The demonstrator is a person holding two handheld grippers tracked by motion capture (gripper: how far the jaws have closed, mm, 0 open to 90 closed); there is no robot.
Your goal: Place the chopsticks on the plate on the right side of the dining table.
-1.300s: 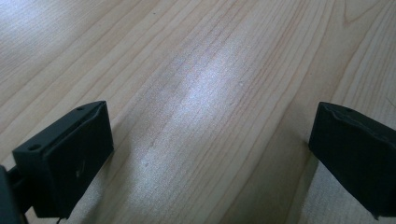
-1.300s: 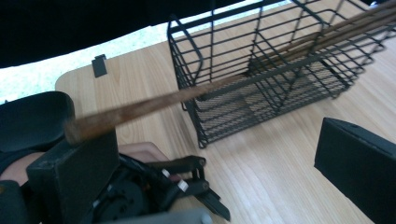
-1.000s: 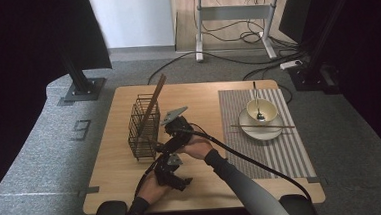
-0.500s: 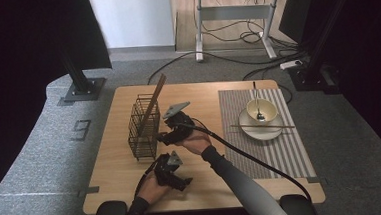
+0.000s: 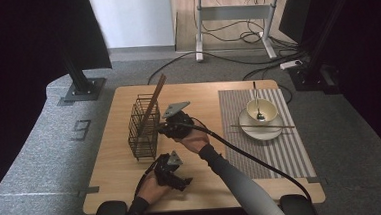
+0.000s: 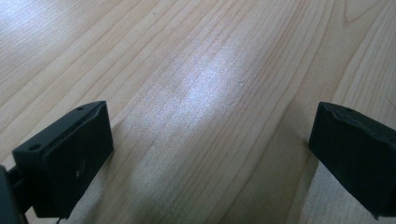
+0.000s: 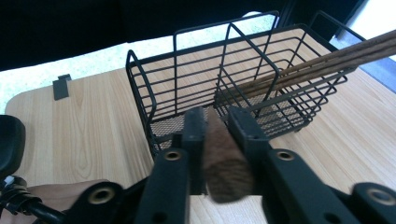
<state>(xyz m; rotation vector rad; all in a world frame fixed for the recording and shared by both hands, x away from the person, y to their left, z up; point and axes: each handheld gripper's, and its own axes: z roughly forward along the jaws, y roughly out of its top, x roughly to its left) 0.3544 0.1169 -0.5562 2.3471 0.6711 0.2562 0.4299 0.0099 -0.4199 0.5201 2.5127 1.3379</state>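
Our right gripper (image 7: 217,123) had just closed its jaws on one brown wooden piece (image 7: 224,163), right beside the wire basket (image 7: 233,84). Left gripper (image 6: 210,154) sat wide open, holding nothing, nearer us than the basket. We counted one basket, two chopsticks (image 7: 327,58) leaning inside it. Wooden table (image 5: 117,167), grey carpet (image 5: 41,161) around.
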